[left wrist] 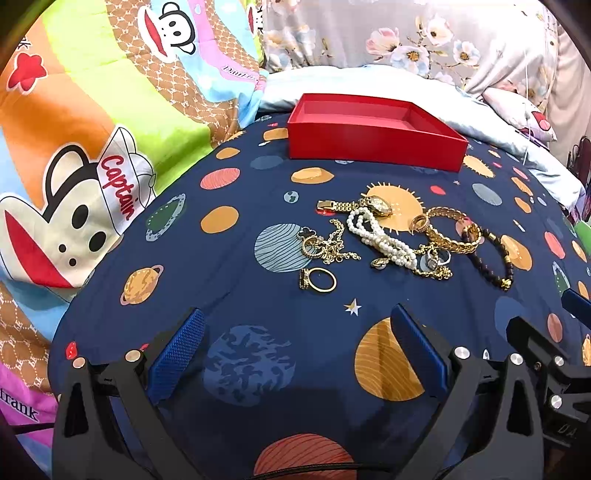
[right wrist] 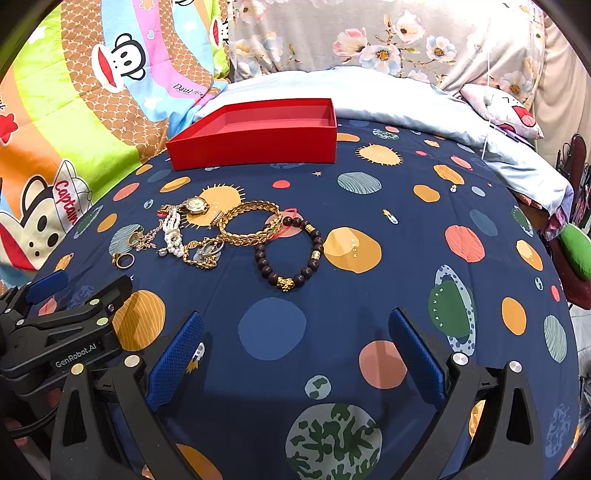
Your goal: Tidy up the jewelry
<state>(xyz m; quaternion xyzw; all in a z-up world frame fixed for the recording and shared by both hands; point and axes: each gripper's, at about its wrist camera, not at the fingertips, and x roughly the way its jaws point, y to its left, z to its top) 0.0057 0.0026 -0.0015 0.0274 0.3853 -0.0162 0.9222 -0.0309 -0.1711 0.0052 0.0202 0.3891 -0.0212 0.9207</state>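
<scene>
Left claw [left wrist: 295, 350] hangs low over the navy planet-print bedsheet [left wrist: 240, 317], blue ribbed fingers [left wrist: 177, 354] spread wide, nothing btwn them. Right claw [right wrist: 295, 350] same: wide apart, nothing held, over the sheet to the right of the left one, whose black body shows at the left edge of the right wrist view.

Jewelry lies in a loose heap on the sheet, ahead of both claws and apart from them. Plain gold ring w/ dark stones [left wrist: 318, 280] sits nearest the left claw, a bit separate from the heap. Behind it, tangled thin gold chains w/ a black clover charm [left wrist: 325, 242]. White pearl strand [left wrist: 380, 236] runs diagonally thru the middle, touching the gold-link wristwatch [left wrist: 373, 205] at the far end. Wide gold leaf-pattern bangle [right wrist: 251, 223] lies right of the pearls, w/ small rings and a chain bunched by its near-left side. Dark wooden bead bracelet w/ gold charms [right wrist: 290, 253] is the rightmost piece, overlapping the bangle's edge.

Open shallow red cardboard box [left wrist: 373, 144] stands beyond the heap, nothing visible inside. Cartoon-monkey quilt [left wrist: 92, 129] to the left, floral grey bedding [left wrist: 369, 33] behind.
</scene>
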